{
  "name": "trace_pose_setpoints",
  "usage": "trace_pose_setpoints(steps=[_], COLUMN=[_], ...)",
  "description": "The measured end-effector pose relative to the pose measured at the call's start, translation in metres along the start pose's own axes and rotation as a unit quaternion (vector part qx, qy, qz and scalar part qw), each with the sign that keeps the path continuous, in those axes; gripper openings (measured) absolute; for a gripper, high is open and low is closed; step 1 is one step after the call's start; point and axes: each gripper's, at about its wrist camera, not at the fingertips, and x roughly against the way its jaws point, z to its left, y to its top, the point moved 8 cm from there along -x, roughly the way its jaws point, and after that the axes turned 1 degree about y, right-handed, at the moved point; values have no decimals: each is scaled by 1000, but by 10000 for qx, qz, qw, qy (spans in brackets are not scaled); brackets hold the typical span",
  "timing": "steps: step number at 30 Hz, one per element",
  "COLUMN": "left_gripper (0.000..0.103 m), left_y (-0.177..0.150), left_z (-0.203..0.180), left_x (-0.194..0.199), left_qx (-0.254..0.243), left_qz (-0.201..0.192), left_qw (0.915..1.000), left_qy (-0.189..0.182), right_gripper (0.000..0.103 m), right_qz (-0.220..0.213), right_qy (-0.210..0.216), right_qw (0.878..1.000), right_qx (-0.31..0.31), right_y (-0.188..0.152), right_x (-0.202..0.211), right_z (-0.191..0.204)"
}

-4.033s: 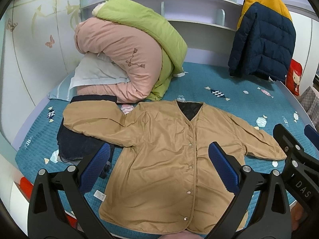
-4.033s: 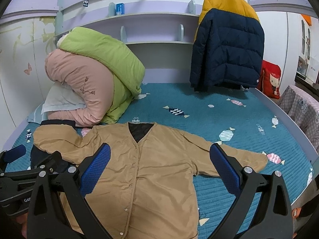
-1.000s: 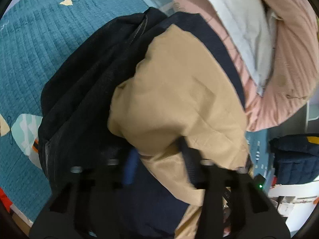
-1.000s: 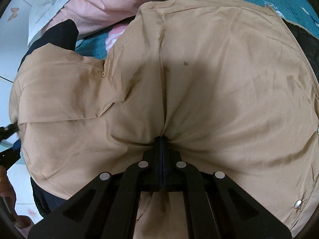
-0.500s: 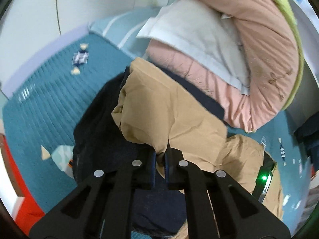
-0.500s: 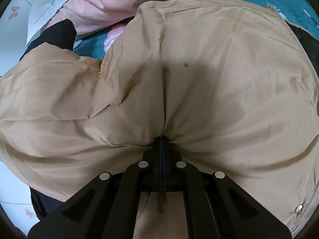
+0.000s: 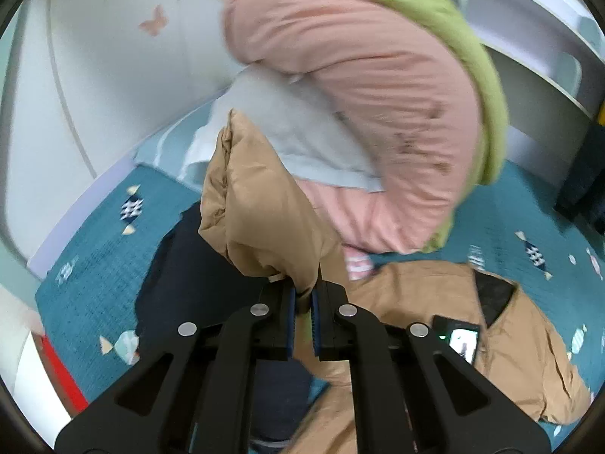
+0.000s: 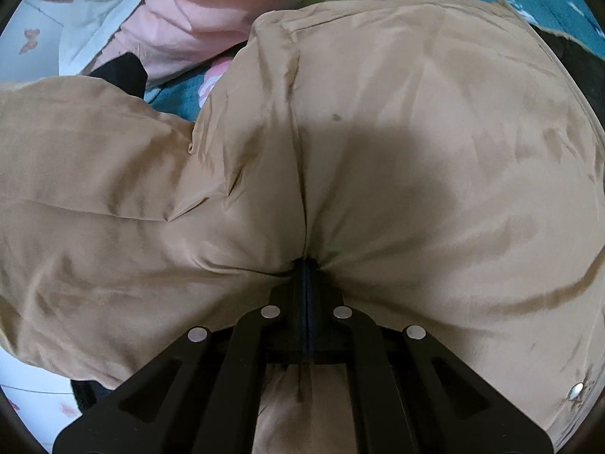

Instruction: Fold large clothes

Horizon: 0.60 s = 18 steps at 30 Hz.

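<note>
Tan jacket (image 7: 446,302) lay on the teal bedspread (image 7: 94,265), its body spread toward 4 o'clock in the left wrist view and its black-lined collar (image 7: 495,295) showing. The left gripper (image 7: 301,316) was nearly closed, its blue pads pinching the sleeve (image 7: 257,204), which stood lifted above a dark garment (image 7: 196,272). Behind the sleeve, at 12 o'clock, sat a rolled pink and green quilt (image 7: 378,94) over a white pillow (image 7: 302,128). In the right wrist view the right gripper (image 8: 306,302) was clamped fully on a bunched fold of the jacket (image 8: 416,151) near the shoulder seam, fabric filling the frame, a snap button (image 8: 575,391) at 4 o'clock.
</note>
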Motion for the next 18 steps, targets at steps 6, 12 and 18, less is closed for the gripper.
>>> trace_pose_setpoints(steps=[6,12,18], left_gripper=[7,7,7], left_y=[2,-14,-45], left_z=[-72,-140,-201], left_x=[20,30,33], left_qx=[-593,-1207,-1670], left_qz=[-191,-305,-157], left_qw=[9977,9915,9830], left_qy=[-263,-388,-750], right_gripper=[0,0,0], right_qz=[-155,-820,-1464], right_qy=[212,248,-105], right_qw=[9994,9931,9786], right_qx=[-221,-800,-1440], right_y=[-8,-26,-64], right_x=[32,109,184], right_z=[-32,-83,-146])
